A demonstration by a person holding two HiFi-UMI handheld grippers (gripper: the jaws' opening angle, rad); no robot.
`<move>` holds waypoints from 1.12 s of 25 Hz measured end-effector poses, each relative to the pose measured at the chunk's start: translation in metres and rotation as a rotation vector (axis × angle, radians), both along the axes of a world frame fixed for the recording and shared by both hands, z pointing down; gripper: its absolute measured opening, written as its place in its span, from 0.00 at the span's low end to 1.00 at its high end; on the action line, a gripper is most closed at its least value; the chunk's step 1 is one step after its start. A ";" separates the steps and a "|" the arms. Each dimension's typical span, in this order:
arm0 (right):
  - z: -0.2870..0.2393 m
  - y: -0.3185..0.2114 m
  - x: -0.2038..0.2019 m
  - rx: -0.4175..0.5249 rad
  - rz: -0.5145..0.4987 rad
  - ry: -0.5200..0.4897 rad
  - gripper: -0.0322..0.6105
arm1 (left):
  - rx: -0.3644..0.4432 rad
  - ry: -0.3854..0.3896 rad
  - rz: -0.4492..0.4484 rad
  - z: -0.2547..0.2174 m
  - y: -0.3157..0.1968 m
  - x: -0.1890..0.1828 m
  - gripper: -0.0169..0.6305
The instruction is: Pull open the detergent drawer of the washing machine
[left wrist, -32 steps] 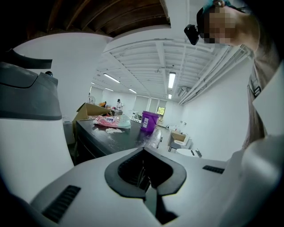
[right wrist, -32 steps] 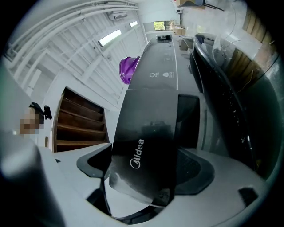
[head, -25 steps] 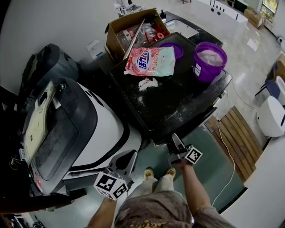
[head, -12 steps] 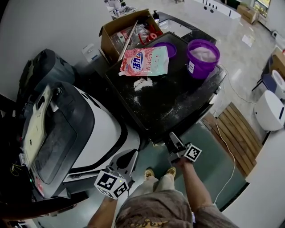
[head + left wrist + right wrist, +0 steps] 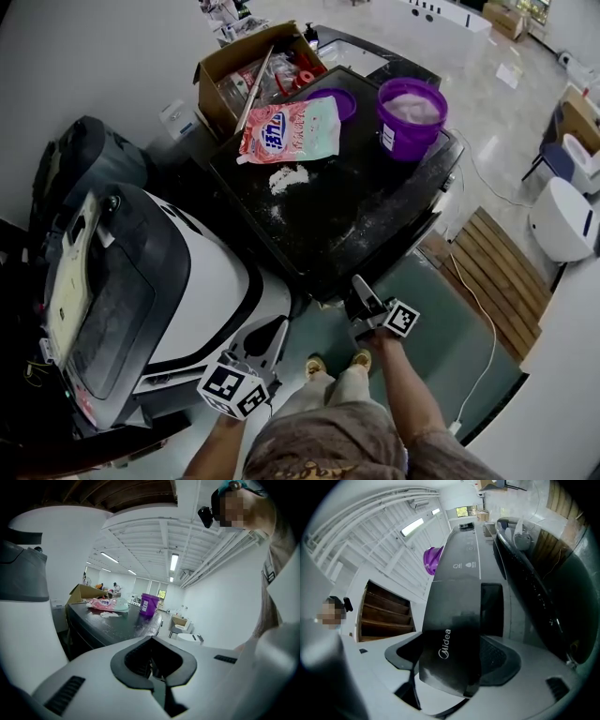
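Clasping the detergent drawer [image 5: 450, 620] by its two long edges, the right gripper [image 5: 452, 641] has just been closing its fingers, and their ribbed black pads sit against the panel on either side. The drawer front is a glossy, dark, slab-like panel printed "Midea" in white. It sits at the near corner of the washing machine [image 5: 356, 216], on its front face. Beyond it runs a grey fascia [image 5: 464, 541] with small white icons, too small to read. The left gripper [image 5: 151, 641] hangs apart at the near left, its fingers closed together on nothing. The machine's flat black top is dusted with white powder [image 5: 286, 176]. On it lie a soft pink-and-mint detergent pouch [image 5: 291, 131] with blue Chinese lettering, a round purple lid [image 5: 333, 101] and a purple plastic bucket [image 5: 411, 114]. The bucket bears a white label whose print is illegible. An open cardboard box [image 5: 220, 75] stands at the far left edge.
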State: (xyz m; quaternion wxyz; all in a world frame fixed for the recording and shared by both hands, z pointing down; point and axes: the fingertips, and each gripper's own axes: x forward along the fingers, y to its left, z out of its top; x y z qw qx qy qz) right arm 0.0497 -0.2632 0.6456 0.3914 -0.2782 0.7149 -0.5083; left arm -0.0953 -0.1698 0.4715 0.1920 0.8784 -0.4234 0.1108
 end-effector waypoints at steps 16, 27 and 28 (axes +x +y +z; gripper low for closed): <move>0.002 0.002 0.007 -0.012 0.027 -0.108 0.60 | -0.008 -0.005 0.007 0.003 0.005 -0.002 0.06; 0.001 0.019 0.019 -0.026 0.029 -0.100 0.61 | -0.006 0.011 0.039 0.003 0.008 0.010 0.06; 0.001 0.021 0.020 -0.025 0.030 -0.100 0.61 | -0.007 0.012 0.042 0.003 0.008 0.011 0.06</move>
